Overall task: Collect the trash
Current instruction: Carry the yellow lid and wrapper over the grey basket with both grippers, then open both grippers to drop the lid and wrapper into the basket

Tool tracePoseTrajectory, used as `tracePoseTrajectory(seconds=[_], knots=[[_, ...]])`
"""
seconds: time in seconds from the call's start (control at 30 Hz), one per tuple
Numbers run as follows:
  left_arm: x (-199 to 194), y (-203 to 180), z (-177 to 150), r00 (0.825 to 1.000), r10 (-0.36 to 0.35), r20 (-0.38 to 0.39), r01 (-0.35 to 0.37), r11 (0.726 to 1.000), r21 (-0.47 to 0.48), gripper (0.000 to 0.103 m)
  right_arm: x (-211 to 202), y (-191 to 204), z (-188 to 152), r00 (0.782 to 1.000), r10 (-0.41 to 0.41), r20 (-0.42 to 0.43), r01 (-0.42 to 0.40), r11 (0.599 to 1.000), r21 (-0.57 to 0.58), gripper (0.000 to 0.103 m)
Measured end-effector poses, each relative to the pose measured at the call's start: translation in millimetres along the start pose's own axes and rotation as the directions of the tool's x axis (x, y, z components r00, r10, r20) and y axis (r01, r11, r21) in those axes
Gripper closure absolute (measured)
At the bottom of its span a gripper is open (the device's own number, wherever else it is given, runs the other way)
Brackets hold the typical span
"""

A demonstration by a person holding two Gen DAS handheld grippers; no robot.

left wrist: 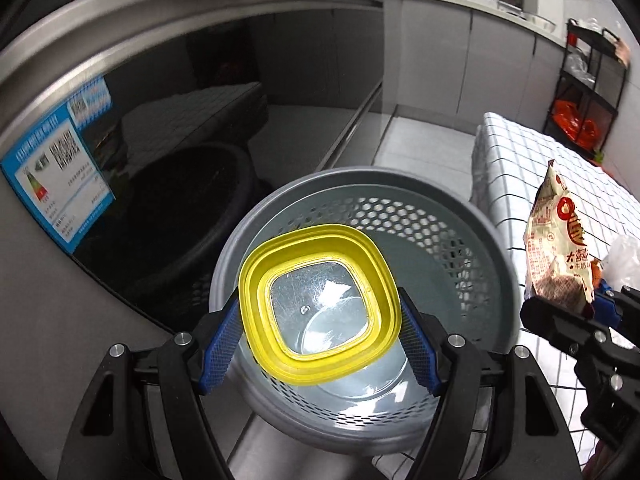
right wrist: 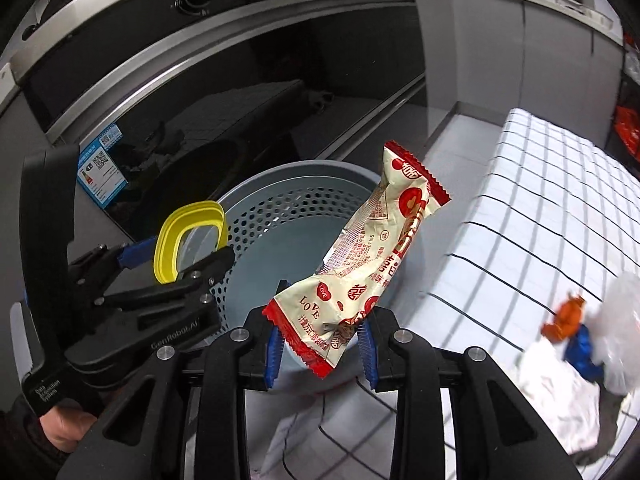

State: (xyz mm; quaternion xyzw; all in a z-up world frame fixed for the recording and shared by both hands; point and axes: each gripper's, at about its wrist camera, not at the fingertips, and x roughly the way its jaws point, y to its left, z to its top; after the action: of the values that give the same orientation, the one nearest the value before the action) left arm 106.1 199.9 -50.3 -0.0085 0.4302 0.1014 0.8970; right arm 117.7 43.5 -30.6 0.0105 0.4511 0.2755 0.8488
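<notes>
My left gripper (left wrist: 320,320) is shut on a yellow-rimmed clear lid (left wrist: 320,304) and holds it over the grey perforated waste basket (left wrist: 460,240). From the right wrist view the lid (right wrist: 188,240) hangs above the basket's (right wrist: 280,200) left rim. My right gripper (right wrist: 322,344) is shut on a cream and red snack wrapper (right wrist: 372,256), held above the basket's near right edge. The wrapper (left wrist: 560,252) and right gripper (left wrist: 576,312) show at the right of the left wrist view.
A dark glass oven door (right wrist: 240,92) with a blue label (left wrist: 56,168) stands behind the basket. A table with a white checked cloth (right wrist: 540,200) is to the right, with an orange and a blue wrapper (right wrist: 572,328) and a clear plastic bag (right wrist: 620,328). A black shelf rack (left wrist: 588,92) stands far right.
</notes>
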Motion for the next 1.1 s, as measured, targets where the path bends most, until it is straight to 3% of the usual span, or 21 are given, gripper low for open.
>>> tracePoseTrajectory(seconds=[0.7,0.9,0.97,1.0,1.1], knots=[[32,17,3,0.997,-0.036,-0.070,0.034,0.999,-0.039,0.031,62,1,25,0.993,0.042,-0.111,-0.041,0.999,0.010,0.073],[32,20,3,0.996,-0.041,-0.080,0.037,0.998,-0.052,0.029,57,-2,29,0.995,0.043,-0.093,-0.040,0.999,0.028,0.058],[32,20,2,0.996,-0.037,-0.082,0.033,0.998,-0.050,0.026,54,-3,29,0.996,0.047,-0.080,-0.044,0.998,0.037,0.040],[32,20,2,0.996,-0.037,-0.082,0.033,0.998,-0.052,0.020,53,-4,29,0.996,0.047,-0.071,-0.044,0.998,0.041,0.036],[31,21,2,0.996,-0.042,-0.081,0.038,0.997,-0.061,0.018,50,-4,28,0.997,0.036,-0.061,-0.034,0.999,0.039,0.034]])
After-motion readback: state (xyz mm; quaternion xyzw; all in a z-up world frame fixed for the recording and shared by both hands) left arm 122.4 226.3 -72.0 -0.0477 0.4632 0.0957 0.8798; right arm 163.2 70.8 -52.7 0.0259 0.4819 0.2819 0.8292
